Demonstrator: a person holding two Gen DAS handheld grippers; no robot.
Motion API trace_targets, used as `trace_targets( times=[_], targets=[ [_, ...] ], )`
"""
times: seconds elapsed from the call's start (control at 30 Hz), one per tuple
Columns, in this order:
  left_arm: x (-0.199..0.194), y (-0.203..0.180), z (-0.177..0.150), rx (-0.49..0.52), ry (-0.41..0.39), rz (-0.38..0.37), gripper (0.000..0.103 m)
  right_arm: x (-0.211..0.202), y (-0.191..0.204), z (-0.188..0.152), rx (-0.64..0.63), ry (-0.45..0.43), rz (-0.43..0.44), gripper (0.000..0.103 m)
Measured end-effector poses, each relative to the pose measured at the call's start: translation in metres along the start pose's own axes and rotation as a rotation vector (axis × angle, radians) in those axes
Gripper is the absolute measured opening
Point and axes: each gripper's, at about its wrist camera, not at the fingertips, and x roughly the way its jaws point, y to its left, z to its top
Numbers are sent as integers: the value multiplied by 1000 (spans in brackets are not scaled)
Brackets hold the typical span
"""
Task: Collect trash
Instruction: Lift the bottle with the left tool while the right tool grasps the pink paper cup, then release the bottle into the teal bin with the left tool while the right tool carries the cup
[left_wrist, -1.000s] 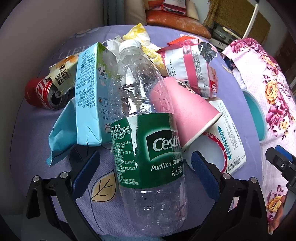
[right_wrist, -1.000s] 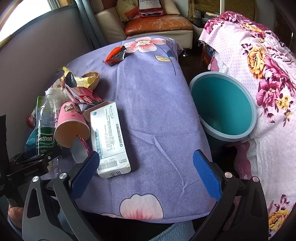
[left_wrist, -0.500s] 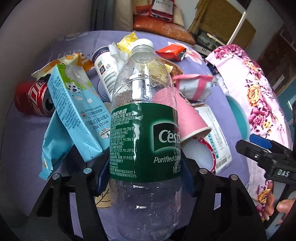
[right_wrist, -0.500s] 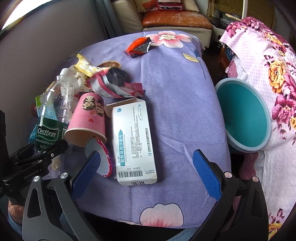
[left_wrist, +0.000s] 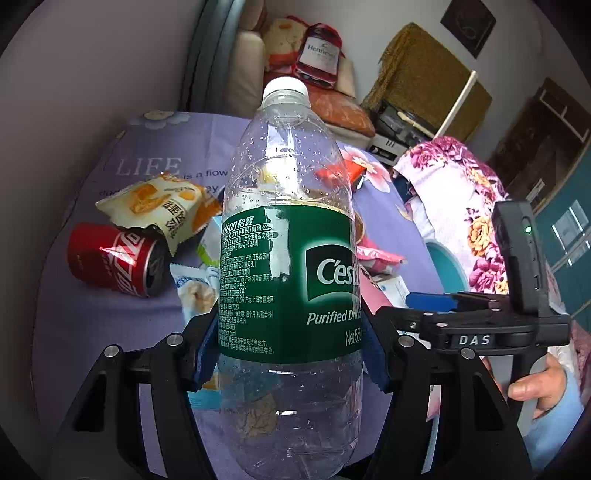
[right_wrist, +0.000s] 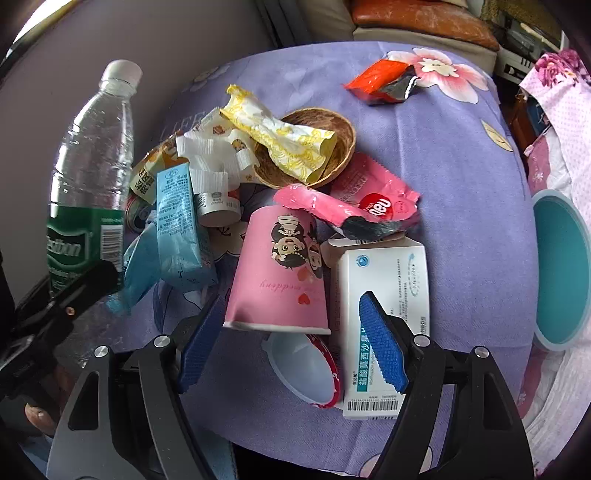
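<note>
White box (right_wrist: 384, 325) lay under right gripper's (right_wrist: 291, 347) half-open, empty jaws flanking pink cup (right_wrist: 280, 273). Left gripper (left_wrist: 290, 354) clamped bottle (left_wrist: 291, 236) upright.

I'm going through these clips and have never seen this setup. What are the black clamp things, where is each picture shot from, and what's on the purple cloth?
There is no robot: a person holds a hand-operated clamp in each hand, each with a camera looking out along its blue-padded jaws.

The left gripper is shut on a clear water bottle with a green label, held upright off the cloth. That view also shows a red soda can on its side.

The right gripper is open, jaws on either side of a pink paper cup lying on its side. Beside it lie a white medicine box, a blue carton, wrappers, and a brown bowl. The teal bin stands at the right, off the purple cloth.
</note>
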Motion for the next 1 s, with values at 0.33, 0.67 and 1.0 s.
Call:
trace_targets(
  times=[0.33,0.67,1.0],
  targets=[
    [8,21,9,-35,34,11,65,38,7,7,10,58,31,57],
    [5,1,22,-13,36,-32,65,-18,5,13,39,-83,121,56],
    [19,-46,28,78,67,-25,65,-83,-55,-5,149,-251,97,55]
  ],
)
